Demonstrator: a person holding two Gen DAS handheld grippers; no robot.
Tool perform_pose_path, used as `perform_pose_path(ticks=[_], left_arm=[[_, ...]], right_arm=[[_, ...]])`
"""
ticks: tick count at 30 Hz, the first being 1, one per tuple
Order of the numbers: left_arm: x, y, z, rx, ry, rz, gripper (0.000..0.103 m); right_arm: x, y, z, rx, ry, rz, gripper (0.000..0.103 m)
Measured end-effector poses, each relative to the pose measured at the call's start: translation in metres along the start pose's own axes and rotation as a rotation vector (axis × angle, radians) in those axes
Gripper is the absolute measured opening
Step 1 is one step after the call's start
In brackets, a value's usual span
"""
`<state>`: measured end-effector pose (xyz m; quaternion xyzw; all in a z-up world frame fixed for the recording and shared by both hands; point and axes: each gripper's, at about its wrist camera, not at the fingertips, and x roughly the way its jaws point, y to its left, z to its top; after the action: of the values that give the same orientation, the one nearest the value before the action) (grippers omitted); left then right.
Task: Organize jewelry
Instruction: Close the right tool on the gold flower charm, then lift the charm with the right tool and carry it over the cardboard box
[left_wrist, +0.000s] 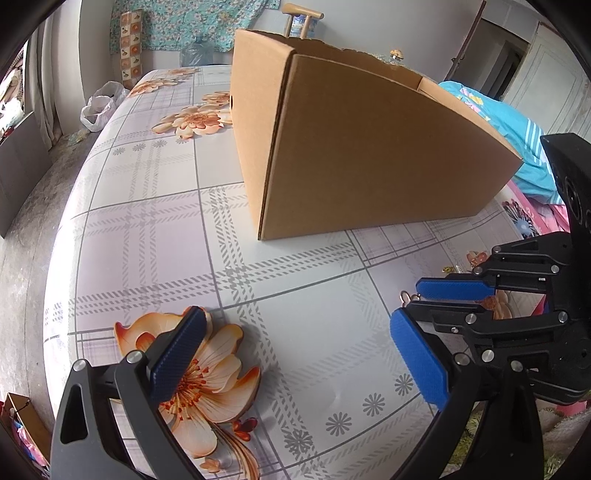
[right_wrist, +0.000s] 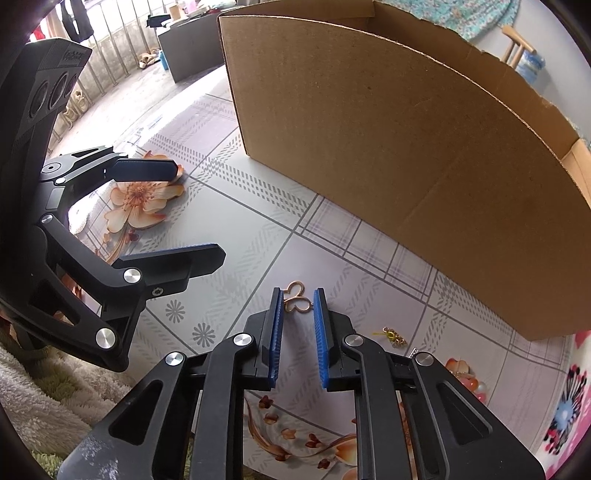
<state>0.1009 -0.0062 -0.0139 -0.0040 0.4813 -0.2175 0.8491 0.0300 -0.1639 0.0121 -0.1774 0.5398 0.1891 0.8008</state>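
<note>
My right gripper (right_wrist: 298, 299) points steeply down at the tabletop, its blue pads narrowed to a slim gap that brackets a gold butterfly-shaped piece (right_wrist: 296, 301). The left edge of the piece sits against my left pad; whether the right pad is pressing on it I cannot tell, so I would not call this a firm clamp. At about four o'clock from the tips lies a second, smaller gold cluster with a yellow bit (right_wrist: 394, 336), apart from the first. My left gripper (left_wrist: 295, 354) hangs at my nine o'clock with its jaws wide apart and nothing between them, its pads low over an orange printed flower (left_wrist: 207, 384).

The risks, as I judge them: the piece is thin and lies flat on a slick cloth, so the pads could close over it and skate it forward out of the gap, or pinch only one loop so that it twists and drops on the way up. Pressing the tips too hard could also drag the cloth.

At twelve o'clock stands an open cardboard box (right_wrist: 406, 147), near the jewelry and likely where it belongs. The table wears a glossy cloth (left_wrist: 258, 221) of pale grey checks and flowers. Beyond it are a bare floor, a white plastic bag (left_wrist: 101, 107) and a floral hanging (left_wrist: 192, 18).
</note>
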Motion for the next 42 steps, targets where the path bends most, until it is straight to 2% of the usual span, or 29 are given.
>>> perform_pose_path(ticks=[13,24,27,30,33,38,42], left_arm=[[0.0,-0.001,-0.001,0.008,-0.002,0.004,0.098],[0.005,-0.009,0.001,0.028,-0.004,0.049,0.098],[0.004,-0.008,0.002,-0.004,-0.022,0.063,0.098],[-0.005,-0.011,0.005,-0.018,-0.079,0.009,0.098],[-0.007,-0.03,0.007,0.063,-0.091,-0.033,0.097],[-0.001,-0.077,0.007,0.227,-0.075,-0.11,0.083],[0.018,-0.103,0.009,0.272,-0.017,-0.153,0.056]], right_arm=[[0.001,-0.003,0.011,-0.007,-0.008,0.01,0.014],[-0.026,-0.02,-0.002,0.079,-0.078,-0.029,0.014],[-0.035,-0.029,-0.012,0.117,-0.097,-0.047,0.014],[-0.043,-0.04,-0.022,0.156,-0.118,-0.069,0.014],[-0.051,-0.051,-0.03,0.196,-0.141,-0.086,0.014],[-0.067,-0.063,-0.043,0.236,-0.185,-0.1,0.014],[-0.078,-0.073,-0.046,0.249,-0.216,-0.102,0.014]])
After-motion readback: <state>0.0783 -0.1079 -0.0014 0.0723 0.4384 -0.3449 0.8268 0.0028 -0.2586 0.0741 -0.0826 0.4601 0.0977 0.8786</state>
